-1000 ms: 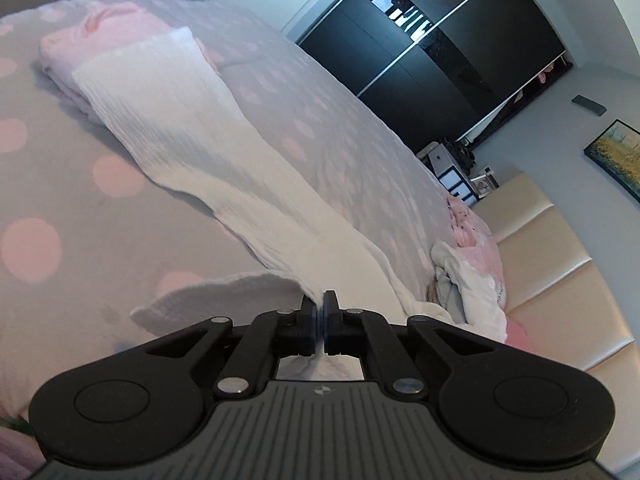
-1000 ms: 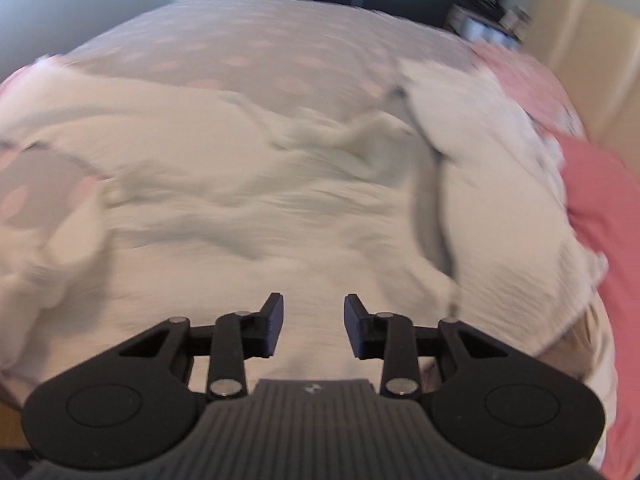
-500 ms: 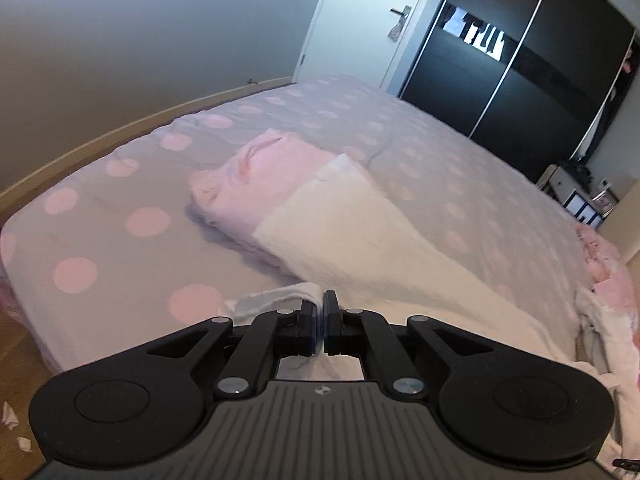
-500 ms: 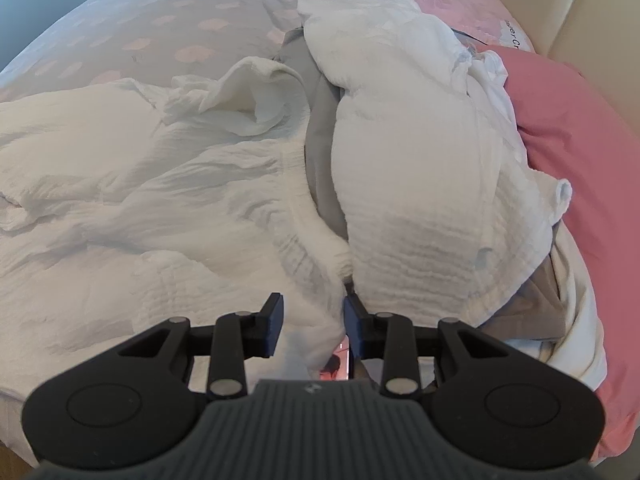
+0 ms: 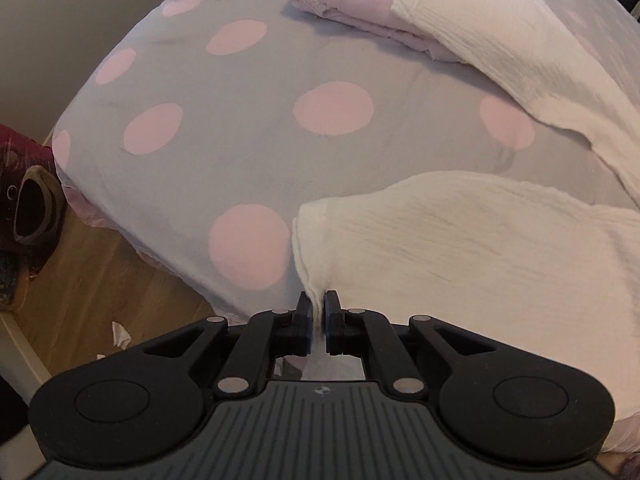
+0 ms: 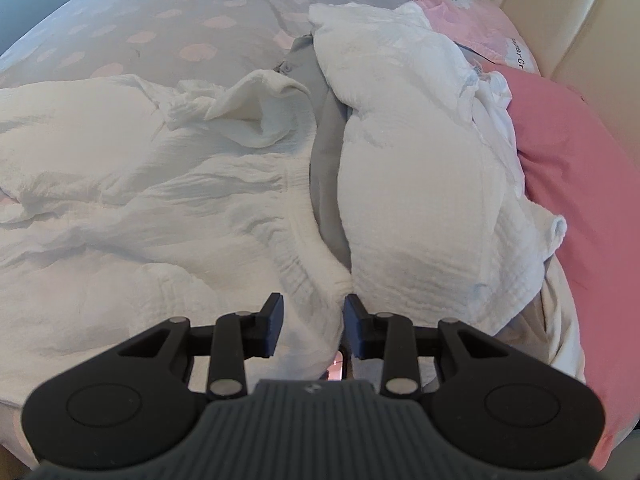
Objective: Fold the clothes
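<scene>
A white crinkled garment (image 5: 472, 240) lies spread on the grey bed with pink dots (image 5: 248, 120). My left gripper (image 5: 318, 314) is shut on the hem of one end of it near the bed's edge. The other strip of the white garment (image 5: 520, 52) runs over a folded pink garment (image 5: 352, 4) at the far side. In the right wrist view the same white garment (image 6: 160, 208) lies crumpled, and my right gripper (image 6: 312, 316) is open with its elastic waistband edge (image 6: 312, 264) between the fingers.
A pile of white clothes (image 6: 420, 168) and a grey garment (image 6: 324, 148) lie right of the waistband, beside a pink pillow (image 6: 572, 184). Wooden floor (image 5: 92, 280) with paper scraps and a dark slipper (image 5: 28, 208) lies past the bed's edge.
My left gripper has swung down and left with the hem, now looking at the bed's corner and floor. My right gripper has moved closer to the waistband and steadied, still open.
</scene>
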### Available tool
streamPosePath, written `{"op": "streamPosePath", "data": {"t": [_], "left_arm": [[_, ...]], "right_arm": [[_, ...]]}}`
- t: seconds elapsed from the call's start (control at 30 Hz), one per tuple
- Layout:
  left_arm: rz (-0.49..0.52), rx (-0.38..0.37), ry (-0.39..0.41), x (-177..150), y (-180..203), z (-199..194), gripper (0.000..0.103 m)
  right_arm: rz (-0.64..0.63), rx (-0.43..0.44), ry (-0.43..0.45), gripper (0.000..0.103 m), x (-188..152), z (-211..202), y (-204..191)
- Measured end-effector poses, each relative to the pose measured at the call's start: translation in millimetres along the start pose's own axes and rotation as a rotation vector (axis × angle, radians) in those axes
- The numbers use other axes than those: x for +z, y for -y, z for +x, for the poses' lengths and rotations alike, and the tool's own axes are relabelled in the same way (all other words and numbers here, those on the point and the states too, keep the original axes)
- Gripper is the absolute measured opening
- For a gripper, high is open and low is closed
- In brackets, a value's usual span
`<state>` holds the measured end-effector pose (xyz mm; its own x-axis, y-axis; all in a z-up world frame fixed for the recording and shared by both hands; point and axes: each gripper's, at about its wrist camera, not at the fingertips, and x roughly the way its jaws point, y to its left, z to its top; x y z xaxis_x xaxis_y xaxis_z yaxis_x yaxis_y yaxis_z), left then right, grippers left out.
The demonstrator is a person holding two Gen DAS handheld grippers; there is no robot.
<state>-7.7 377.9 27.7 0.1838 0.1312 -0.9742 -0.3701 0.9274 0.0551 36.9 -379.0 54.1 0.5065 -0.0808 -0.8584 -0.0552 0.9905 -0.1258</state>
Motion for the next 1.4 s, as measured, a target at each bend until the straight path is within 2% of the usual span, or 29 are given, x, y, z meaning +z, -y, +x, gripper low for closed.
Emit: {"op": "streamPosePath", "data": {"t": [0.03, 0.1, 0.17, 0.27, 0.37, 0.43, 0.5, 0.67, 0.7, 0.77, 0.93, 1.03, 1.13, 1.2, 1.3, 1.33, 1.37, 1.4], "left_arm": [[0.023, 0.011, 0.001, -2.3, 2.5, 1.5, 0.006], [0.078, 0.029, 0.027, -8.0, 10.9, -1.8, 0.024], [0.151, 0.062, 0.078, -16.4, 22.9, -12.2, 0.029], [0.296, 0.055, 0.168, -28.6, 46.3, -30.3, 0.029], [0.485, -0.015, 0.236, -46.9, 77.4, -45.4, 0.029], [0.628, -0.037, 0.261, -64.4, 103.5, -46.8, 0.031], [0.766, -0.048, 0.282, -83.2, 127.7, -46.2, 0.037], [1.076, -0.067, 0.313, -139.3, 175.6, -34.1, 0.039], [1.129, -0.064, 0.31, -150.0, 181.6, -30.8, 0.041], [1.249, -0.038, 0.297, -173.7, 189.7, -21.2, 0.046], [1.47, 0.103, 0.291, -216.6, 196.1, 9.4, 0.048], [1.528, 0.207, 0.321, -227.4, 196.0, 27.9, 0.049], [1.535, 0.339, 0.355, -227.1, 194.4, 50.3, 0.048], [1.539, 0.399, 0.348, -224.9, 192.2, 64.5, 0.041], [1.483, 0.415, 0.367, -215.3, 187.2, 62.1, 0.036], [1.458, 0.412, 0.376, -211.6, 185.4, 59.0, 0.03], [1.433, 0.41, 0.385, -207.8, 183.6, 55.9, 0.015], [1.408, 0.408, 0.394, -204.0, 181.8, 52.8, 0.011]], "right_arm": [[-0.019, 0.009, 0.009, 0.037, 1.0, -2.8, -2.6], [-0.058, 0.026, 0.026, 0.037, 3.1, -8.4, -7.8], [-0.097, 0.044, 0.044, 0.037, 5.1, -14.0, -13.0], [-0.178, 0.085, 0.06, 0.037, 1.3, -19.3, -22.2], [-0.284, 0.105, 0.065, 0.037, -8.0, -22.3, -32.0], [-0.36, 0.114, 0.067, 0.037, -15.5, -23.9, -38.6], [-0.437, 0.122, 0.069, 0.037, -23.1, -25.5, -45.2], [-0.635, 0.185, 0.053, 0.038, -54.4, -27.5, -69.6], [-0.677, 0.2, 0.046, 0.04, -61.1, -27.0, -75.5], [-0.722, 0.186, 0.046, 0.051, -66.9, -24.4, -79.8], [-0.836, 0.151, 0.045, 0.053, -81.5, -18.0, -90.8], [-0.904, 0.129, 0.044, 0.054, -90.2, -14.1, -97.4], [-0.972, 0.107, 0.043, 0.054, -98.9, -10.3, -104.0], [-1.017, 0.093, 0.043, 0.054, -104.8, -7.7, -108.4], [-1.085, 0.07, 0.042, 0.054, -113.5, -3.9, -114.9], [-1.109, 0.061, 0.045, 0.054, -116.4, -3.1, -115.5], [-1.135, 0.052, 0.046, 0.055, -119.3, -1.6, -116.3], [-1.161, 0.043, 0.048, 0.055, -122.2, -0.1, -117.1]]}}
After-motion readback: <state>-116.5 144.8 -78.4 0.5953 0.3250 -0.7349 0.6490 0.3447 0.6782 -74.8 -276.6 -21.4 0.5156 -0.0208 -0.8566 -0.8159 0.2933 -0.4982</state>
